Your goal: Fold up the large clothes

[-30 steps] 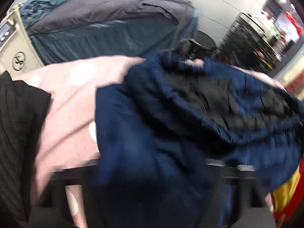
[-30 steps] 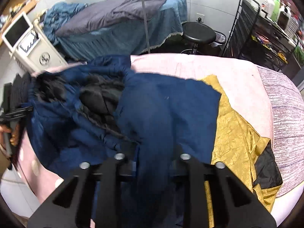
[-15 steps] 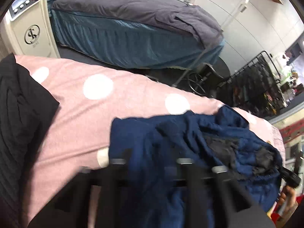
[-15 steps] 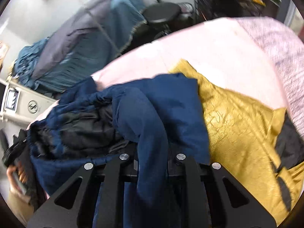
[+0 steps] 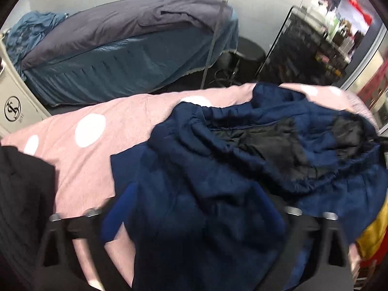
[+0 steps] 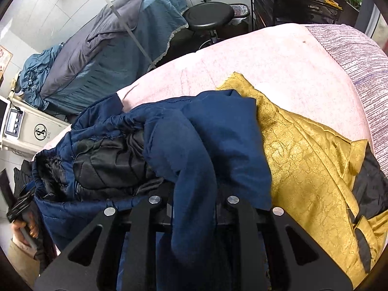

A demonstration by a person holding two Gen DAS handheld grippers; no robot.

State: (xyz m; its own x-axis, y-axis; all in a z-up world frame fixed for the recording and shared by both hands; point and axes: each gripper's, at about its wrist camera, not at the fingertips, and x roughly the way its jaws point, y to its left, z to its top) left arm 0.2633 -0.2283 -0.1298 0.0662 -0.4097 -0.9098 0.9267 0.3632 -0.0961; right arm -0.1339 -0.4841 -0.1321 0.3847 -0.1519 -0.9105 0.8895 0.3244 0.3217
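A navy quilted garment with black lining (image 5: pixel 254 150) lies bunched on the pink polka-dot bed cover (image 5: pixel 97 145). It also shows in the right wrist view (image 6: pixel 213 131). My left gripper (image 5: pixel 191 218) is buried under navy fabric that drapes over its fingers, which are hidden. My right gripper (image 6: pixel 194 201) is shut on a fold of the navy garment that hangs between its jaws. The left gripper also shows at the left edge of the right wrist view (image 6: pixel 21 203), pinching the garment's hem.
A gold garment with black lining (image 6: pixel 310 165) lies to the right of the navy one. A black garment (image 5: pixel 21 194) lies at the left. Behind the bed stand a blue-draped treatment bed (image 5: pixel 126 55), a black stool (image 6: pixel 208 14), a white machine (image 6: pixel 31 131) and a black rack (image 5: pixel 310 48).
Both grippers have swung with the navy garment. The left view has come in closer and fabric now covers its fingers. The right gripper keeps its hold on the fold.
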